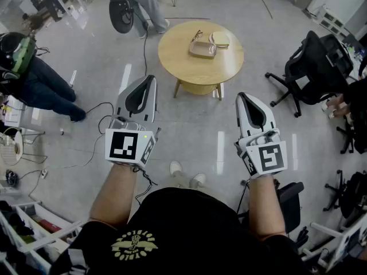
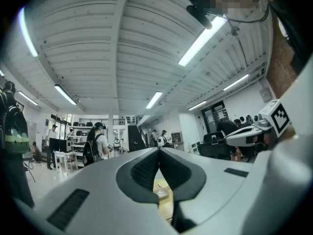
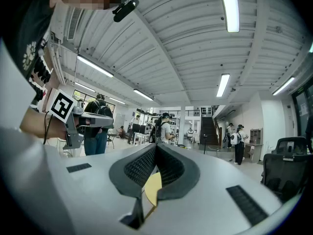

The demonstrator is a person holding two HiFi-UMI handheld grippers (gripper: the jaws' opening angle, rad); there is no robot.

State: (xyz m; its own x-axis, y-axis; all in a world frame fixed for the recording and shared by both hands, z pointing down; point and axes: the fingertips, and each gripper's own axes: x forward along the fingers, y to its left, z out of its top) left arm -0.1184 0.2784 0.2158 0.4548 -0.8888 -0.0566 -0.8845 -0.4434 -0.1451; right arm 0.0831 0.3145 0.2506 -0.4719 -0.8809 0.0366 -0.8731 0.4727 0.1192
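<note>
Pale wood is the material of the round table (image 1: 178, 59) that stands far from you, in the middle of the grey floor. On it lies a shallow tray (image 1: 202, 50), with a round flat dish (image 1: 220, 38) just beside it at the right. A thin dark thing at the far edge of the tray is too small to tell.

You hold the left gripper (image 1: 151, 79) and the right gripper (image 1: 239, 96) in the air above the floor, well apart from the table and from each other. On both, the jaws are pressed together and nothing is between them. Under the closed tips, each gripper view shows only a small piece of the yellow table.

To my judgement, the work now is only the approach to the table. To do it well, go closer to the near edge before you lower the arms. Hold both grippers level, and open the jaws only when the tips are just above the tray. Mind the black cable (image 1: 94, 110) on the floor at your left and the office chair (image 1: 312, 67) at the far right.

No brand or word can be read. The marker cube (image 1: 129, 146) on each gripper has black and white squares, not letters. The yellow emblem (image 1: 135, 245) on your black shirt is too small to read.
</note>
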